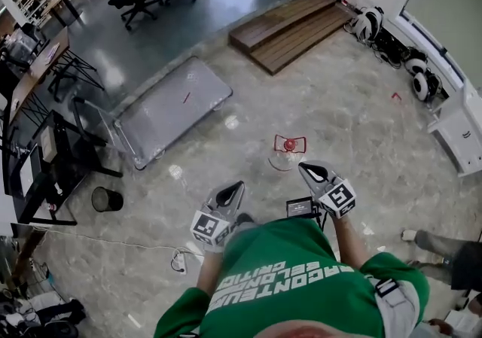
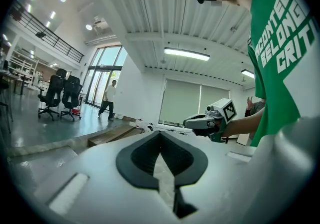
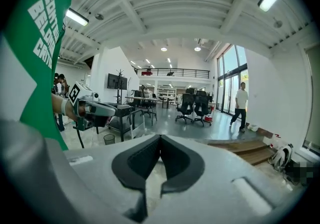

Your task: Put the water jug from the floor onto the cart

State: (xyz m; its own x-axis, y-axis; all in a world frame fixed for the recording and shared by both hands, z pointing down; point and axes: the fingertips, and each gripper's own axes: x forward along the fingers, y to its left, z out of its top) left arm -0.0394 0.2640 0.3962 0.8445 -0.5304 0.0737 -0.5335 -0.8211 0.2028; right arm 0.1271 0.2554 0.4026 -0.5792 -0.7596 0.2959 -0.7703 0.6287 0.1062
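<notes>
**Water jug on floor, cart deck unloaded: lift not begun**

1. Left gripper [image 1: 232, 193]: jaws closed together with nothing between them. It was held out in front of the person's chest, pointing across the floor.
2. Right gripper [image 1: 312, 173]: jaws also closed and empty. It was held beside the left gripper, and its tip was the nearer of the two to the jug.
3. Water jug [image 1: 287, 153]: clear body with a red top and handle. It stood upright on the stone floor just ahead of the right gripper and touched neither gripper. Its fill level could not be read.
4. Cart [image 1: 162, 114]: flat grey deck with a push handle at the near end, well apart from the jug, further off and to the left. The deck carried only a small red mark or item [image 1: 186, 97] and no jug.
5. Waste bin [image 1: 107, 199]: black and round, on the floor to the left of the left gripper. Its contents could not be made out.

Progress, as judged: nothing of the task was done. The jug remained to be gripped, lifted, carried across and set on the cart deck.
</notes>
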